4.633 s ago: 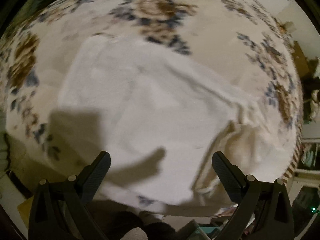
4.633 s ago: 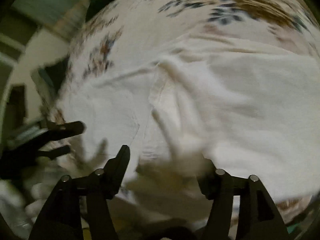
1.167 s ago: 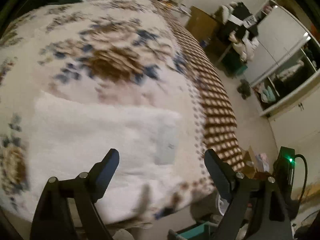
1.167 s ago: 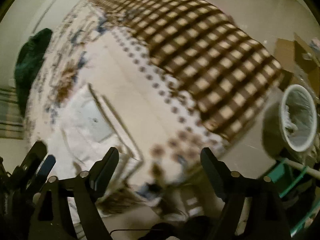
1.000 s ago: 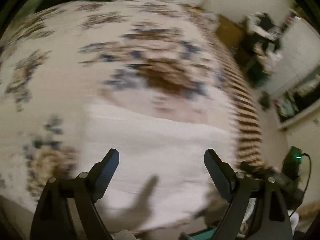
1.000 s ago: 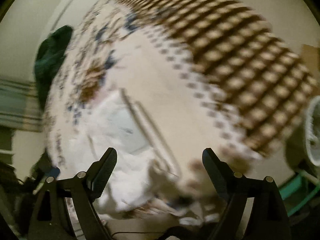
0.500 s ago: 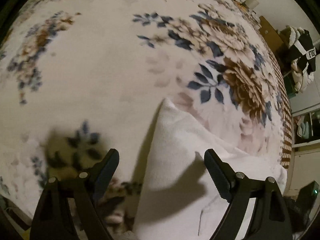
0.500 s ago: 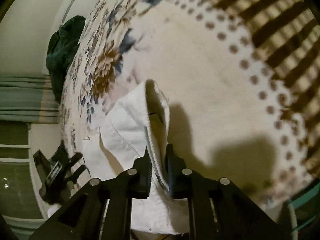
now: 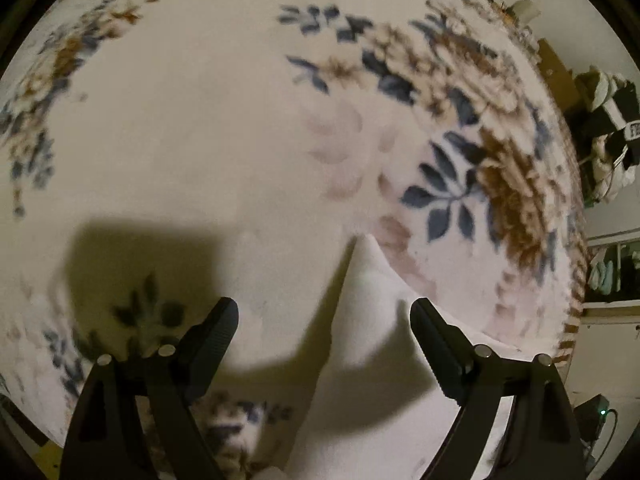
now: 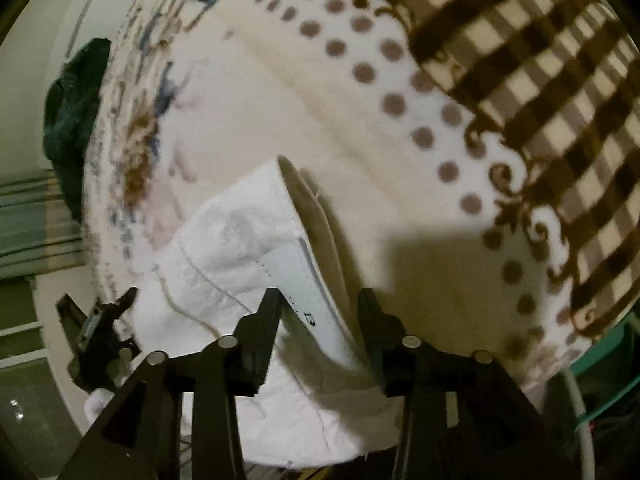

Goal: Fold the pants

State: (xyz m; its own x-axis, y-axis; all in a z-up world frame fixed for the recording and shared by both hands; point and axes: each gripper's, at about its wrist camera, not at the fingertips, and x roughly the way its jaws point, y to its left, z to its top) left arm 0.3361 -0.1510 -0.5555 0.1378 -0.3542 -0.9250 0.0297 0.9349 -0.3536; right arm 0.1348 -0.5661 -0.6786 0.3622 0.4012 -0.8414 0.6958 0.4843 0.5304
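Left tool: tilted steeply down, jaws wide apart, a corner of the pants between them, untouched.
Right tool: angled down, jaws opening around the pants' edge.
Pants: folded, lying on the bed.

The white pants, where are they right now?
The white pants lie on the flowery blanket near its dotted border. In the right wrist view one raised edge stands between the opening jaws of the right gripper.

The white pants run off the bottom edge, floral blanket blurred.
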